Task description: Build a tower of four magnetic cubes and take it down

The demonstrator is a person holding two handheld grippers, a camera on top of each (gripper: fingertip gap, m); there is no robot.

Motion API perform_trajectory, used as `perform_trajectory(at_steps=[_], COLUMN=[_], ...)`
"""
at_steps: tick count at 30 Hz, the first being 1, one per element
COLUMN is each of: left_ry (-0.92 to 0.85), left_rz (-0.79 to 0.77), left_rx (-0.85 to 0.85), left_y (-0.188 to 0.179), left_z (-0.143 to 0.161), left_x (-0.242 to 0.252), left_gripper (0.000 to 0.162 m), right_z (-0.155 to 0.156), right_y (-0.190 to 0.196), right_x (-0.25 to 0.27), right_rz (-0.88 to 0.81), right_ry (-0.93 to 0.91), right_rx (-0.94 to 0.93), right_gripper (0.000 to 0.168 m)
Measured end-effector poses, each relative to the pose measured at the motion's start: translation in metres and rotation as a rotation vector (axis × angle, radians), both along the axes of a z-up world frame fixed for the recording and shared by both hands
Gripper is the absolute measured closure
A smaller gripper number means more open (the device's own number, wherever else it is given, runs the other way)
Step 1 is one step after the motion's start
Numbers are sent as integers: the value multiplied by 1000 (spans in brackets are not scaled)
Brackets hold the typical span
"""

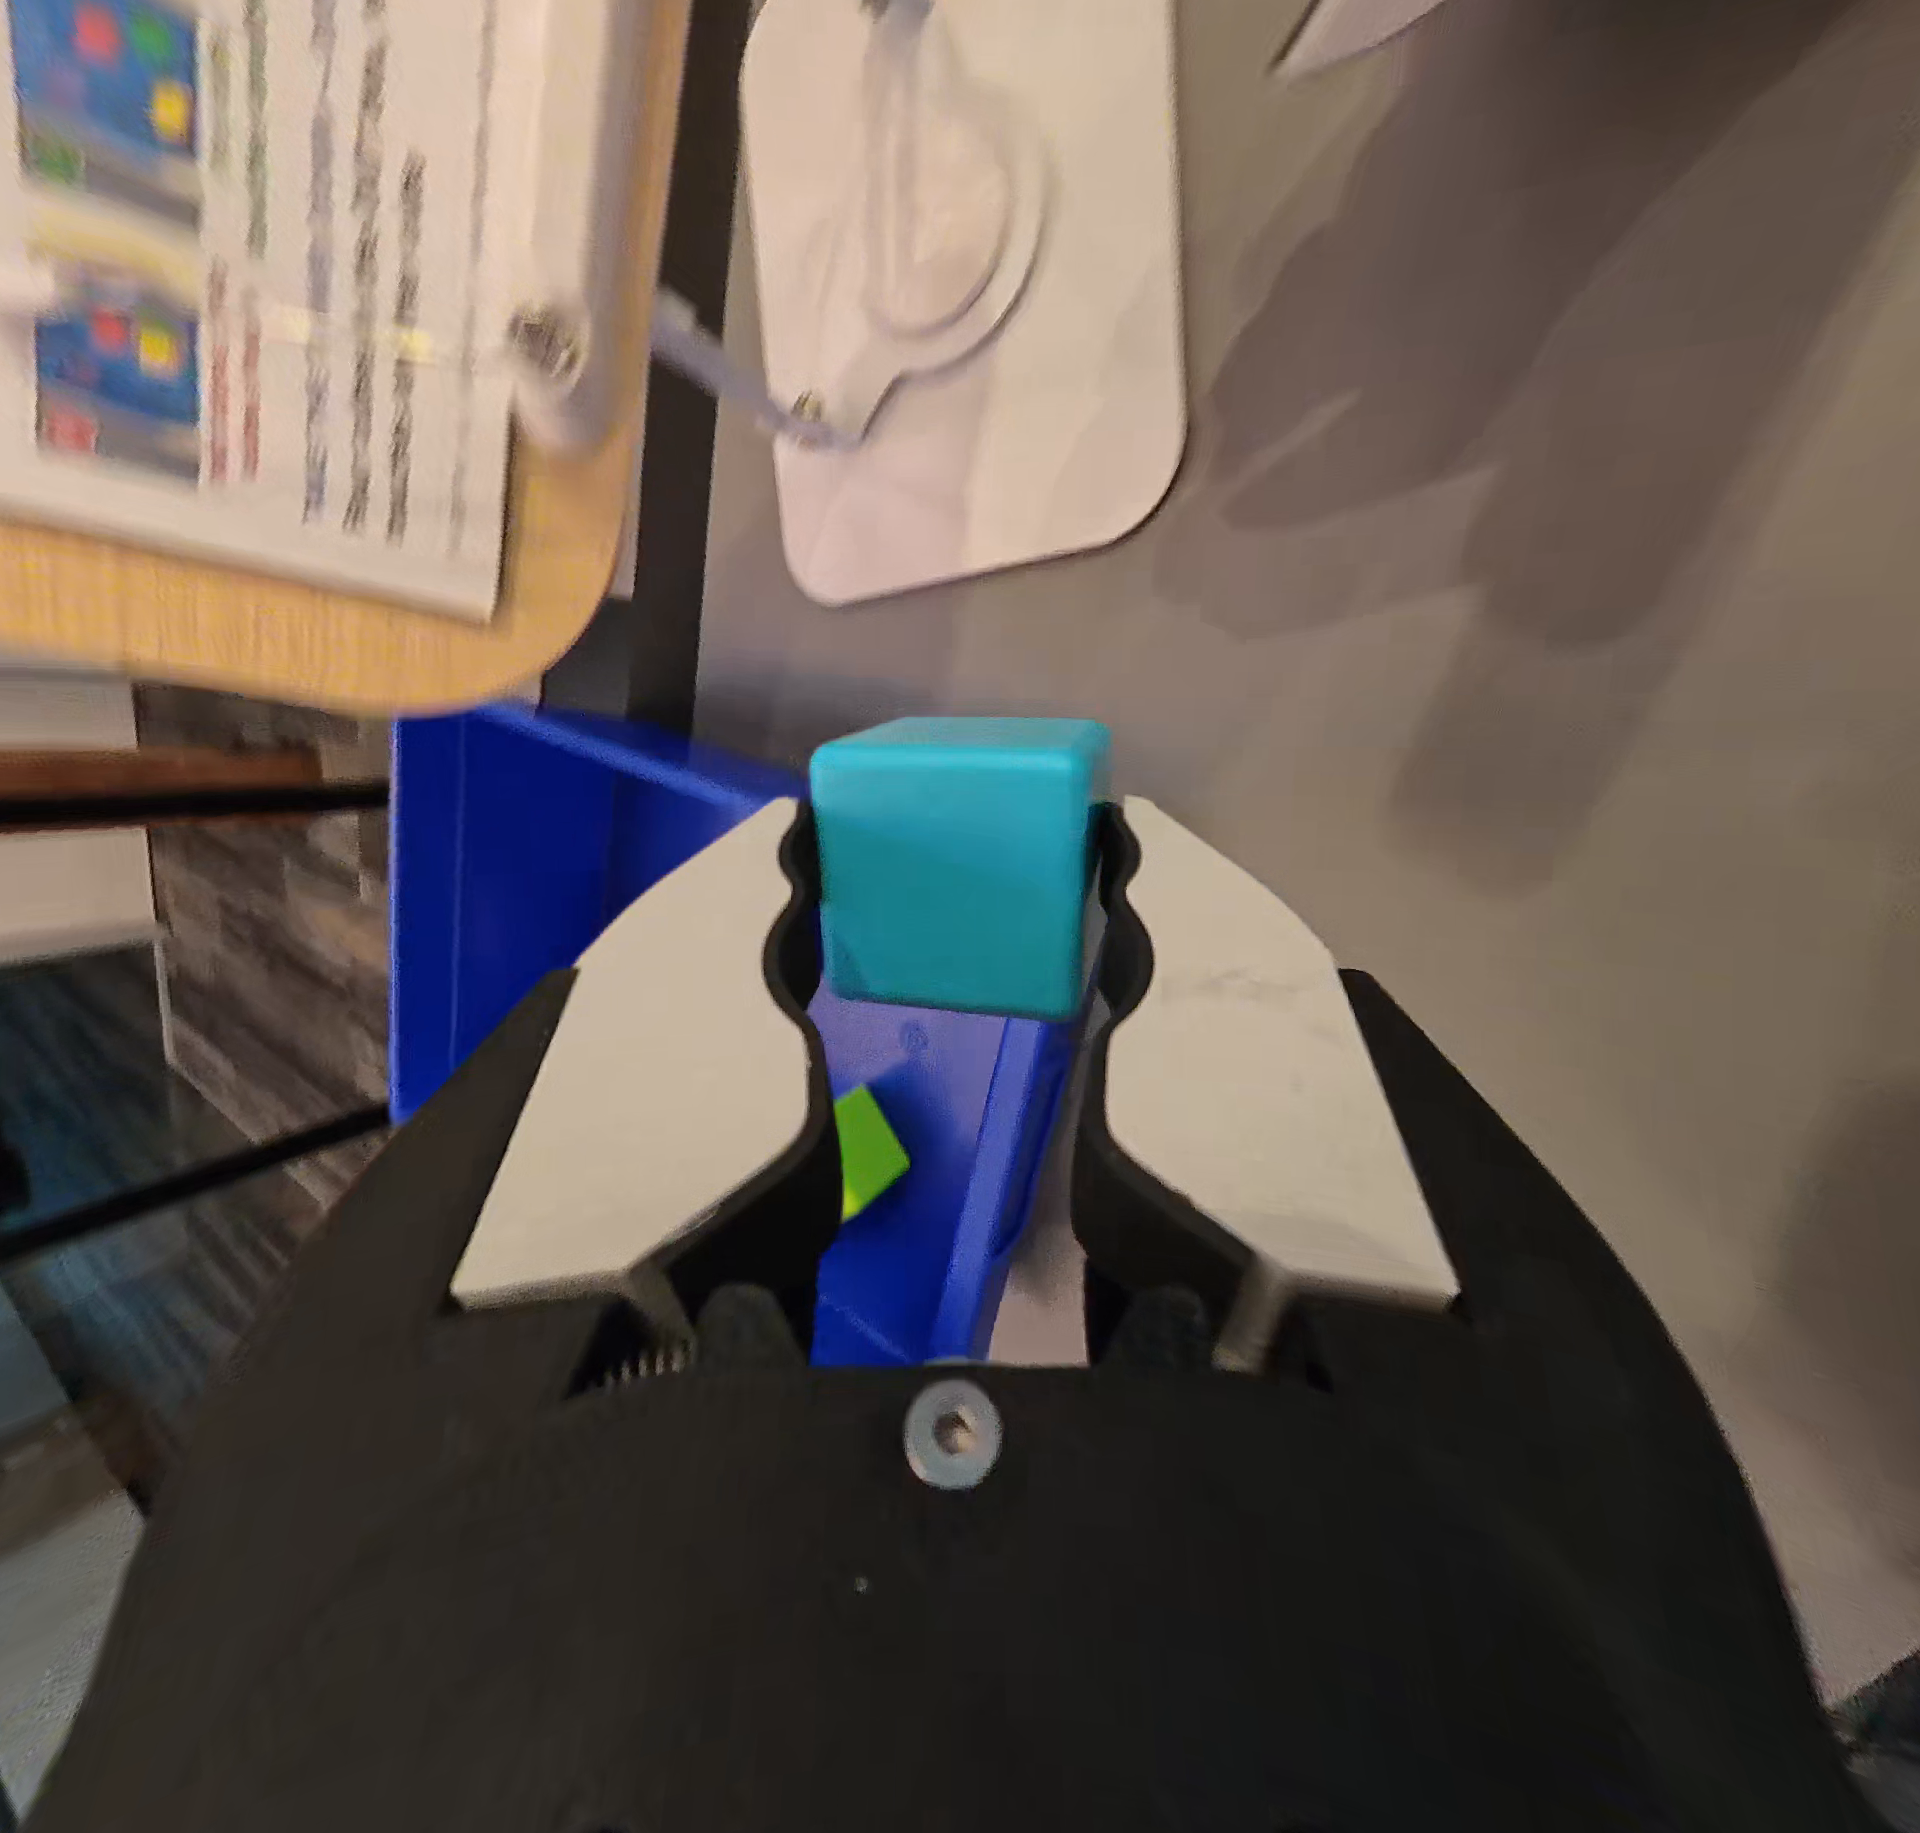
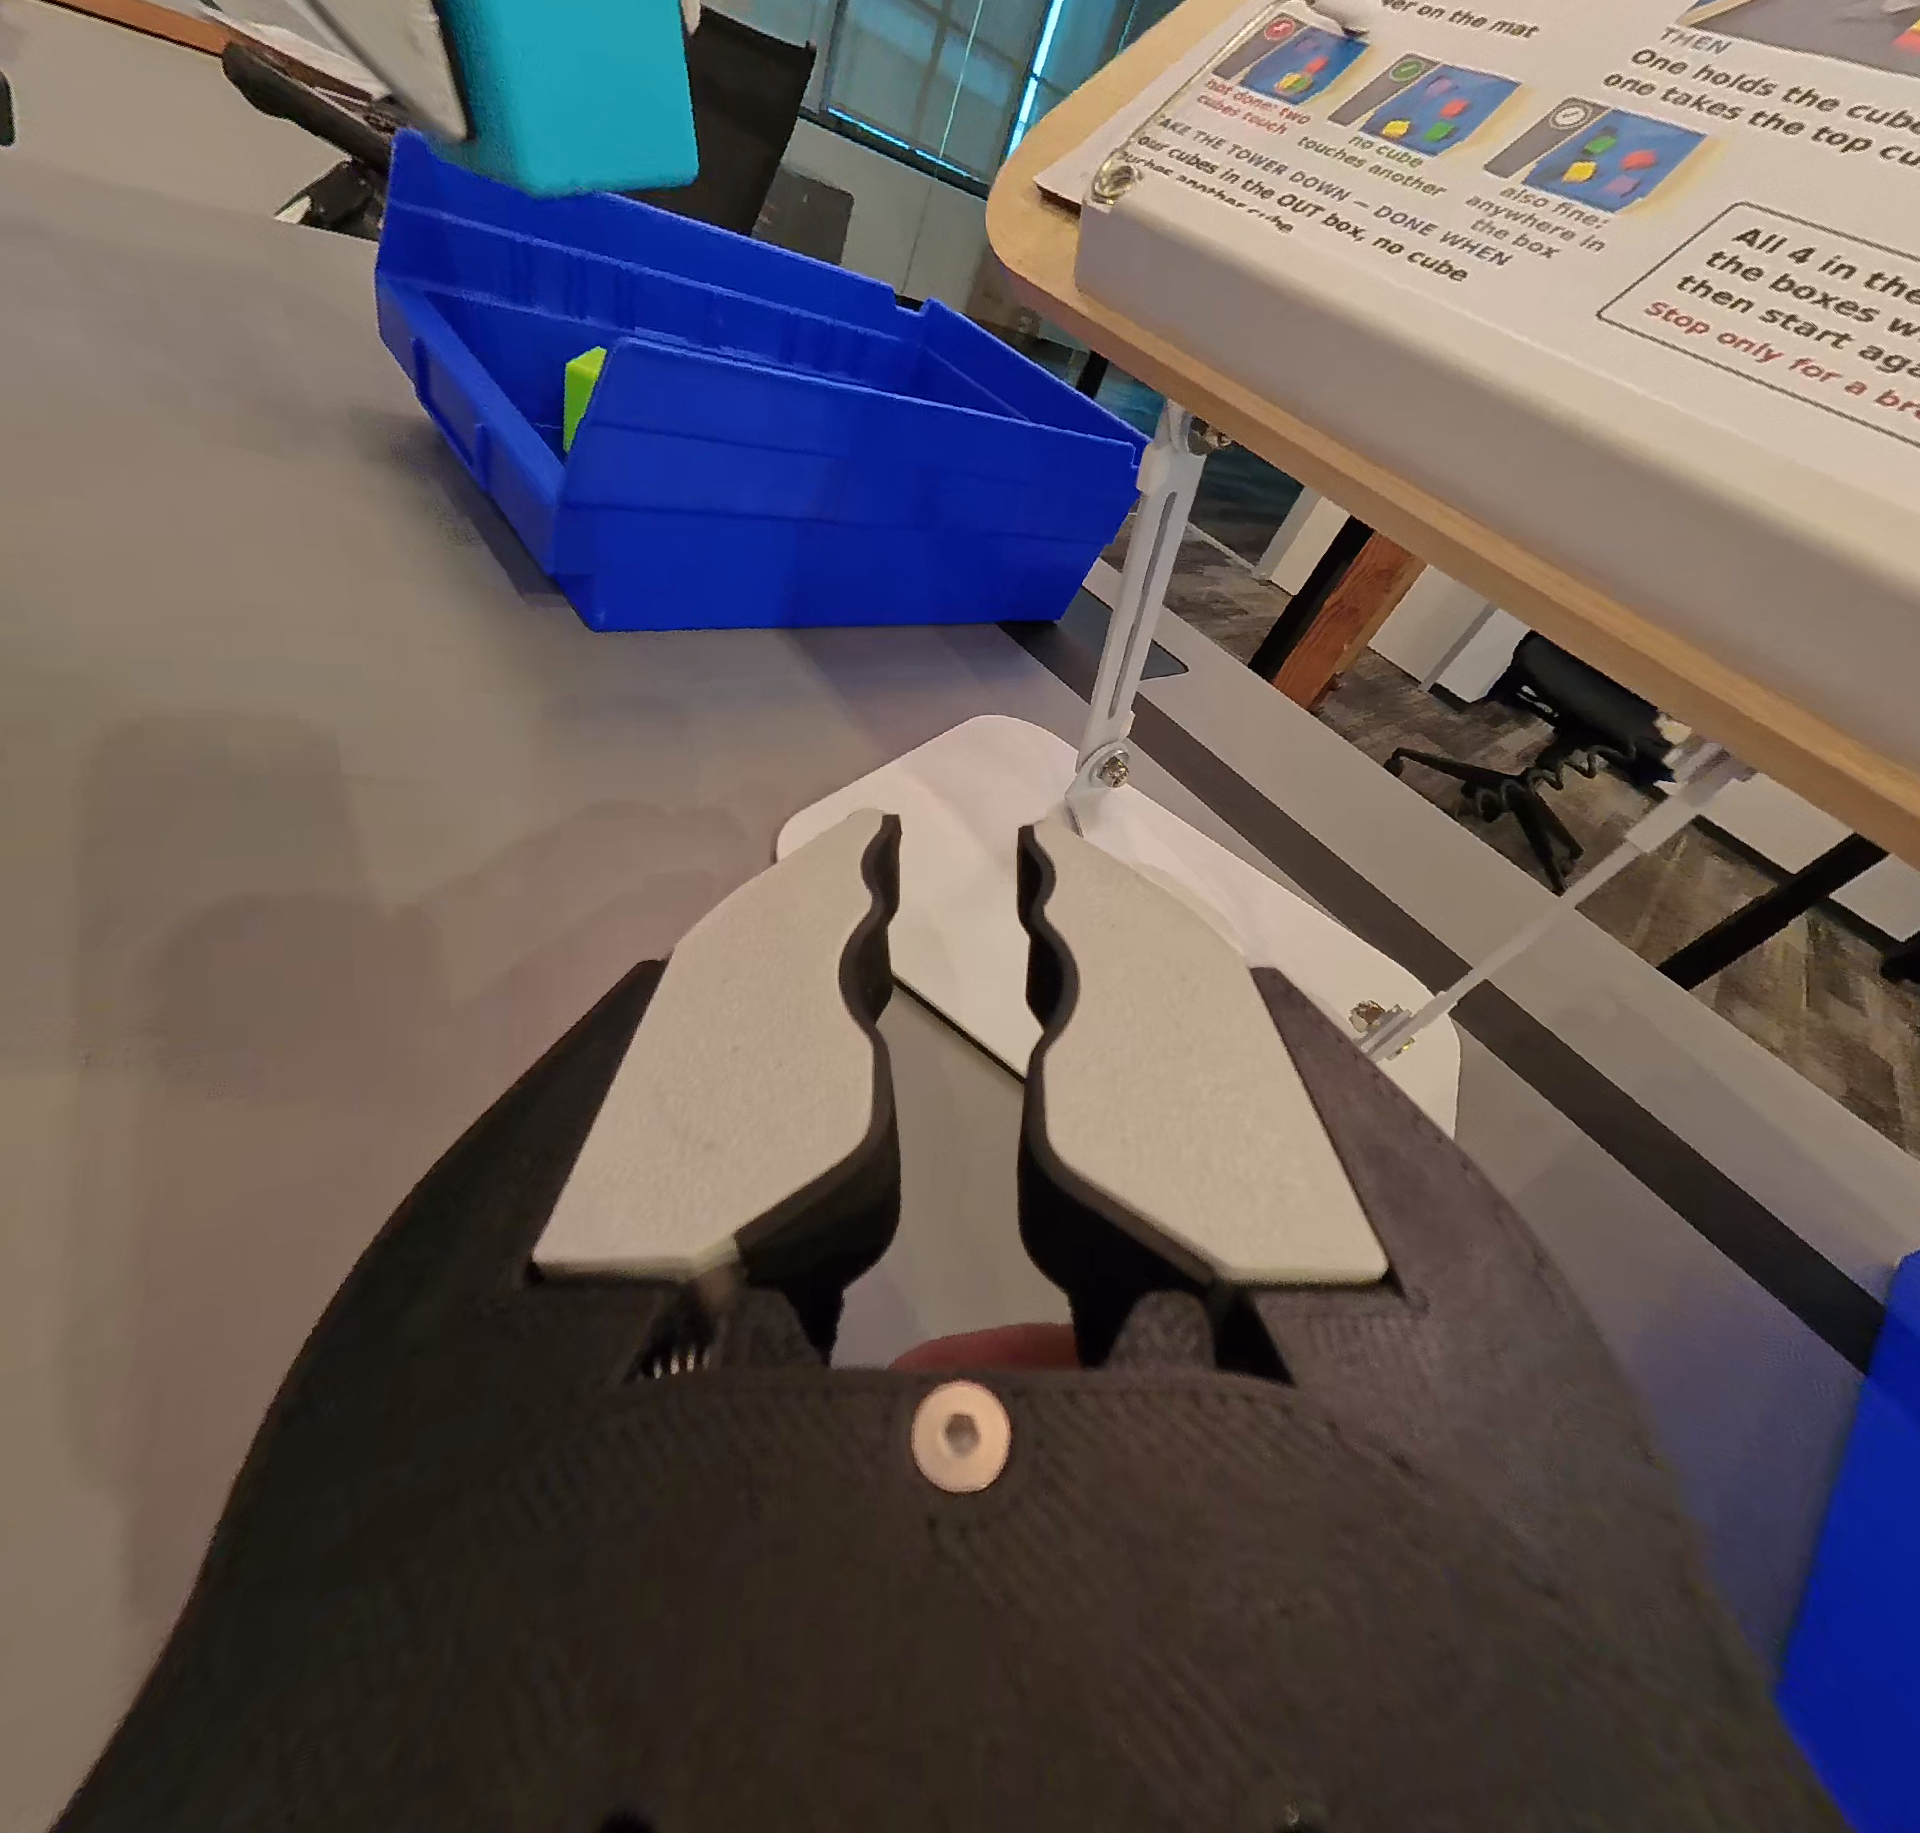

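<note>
A: what's the left gripper (image 1: 956, 884) up to?
B: fingers pinching a teal cube (image 1: 951, 864), held above the blue bin (image 2: 748, 453) on the grey bench (image 2: 260, 692). Lime-green cube (image 2: 584, 393) sits inside the bin.
A: and the right gripper (image 2: 956, 884)?
B: fingers slightly apart, holding nothing, over the white stand base (image 2: 966, 817).

Cubes: two. Teal cube (image 1: 951, 905) between left gripper (image 1: 956, 884) fingers; green cube (image 2: 584, 396) in bin.
Blue bins: two. One bin (image 2: 831, 526) near table's (image 2: 260, 692) far edge; second, only a corner (image 2: 1860, 1534) visible, at right edge.
Grippers: two. Right gripper (image 2: 954, 874) holds nothing.
Instruction boards: one (image 2: 1558, 349), on one white stand (image 2: 977, 910).
Office chairs: one (image 2: 1538, 744), beyond table.
</note>
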State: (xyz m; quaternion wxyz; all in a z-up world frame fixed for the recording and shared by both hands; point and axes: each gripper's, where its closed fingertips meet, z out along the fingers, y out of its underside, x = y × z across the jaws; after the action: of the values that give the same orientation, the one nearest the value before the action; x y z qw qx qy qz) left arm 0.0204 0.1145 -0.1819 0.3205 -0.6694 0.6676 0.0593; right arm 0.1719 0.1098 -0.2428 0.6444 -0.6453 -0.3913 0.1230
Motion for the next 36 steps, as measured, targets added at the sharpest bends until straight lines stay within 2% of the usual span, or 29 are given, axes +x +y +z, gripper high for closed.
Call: perform_trajectory(at_steps=[8,17,25,36], left_ry=[35,118,188,222], left_rz=[-298,-534,-583,-605], left_rx=[-72,-169,-229,-250], left_y=[-43,-95,-108,-113], left_z=[-34,-83,-116,-132], left_x=[82,135,144,146], left_gripper=[111,111,111,111], right_z=[1,2,3,2], right_y=[8,11,12,11], right_x=[11,16,16,15], right_rz=[-25,-33,-33,-30], right_ry=[20,39,48,38], right_rx=[-13,-24,-31,-28], right_gripper=[147,147,147,147])
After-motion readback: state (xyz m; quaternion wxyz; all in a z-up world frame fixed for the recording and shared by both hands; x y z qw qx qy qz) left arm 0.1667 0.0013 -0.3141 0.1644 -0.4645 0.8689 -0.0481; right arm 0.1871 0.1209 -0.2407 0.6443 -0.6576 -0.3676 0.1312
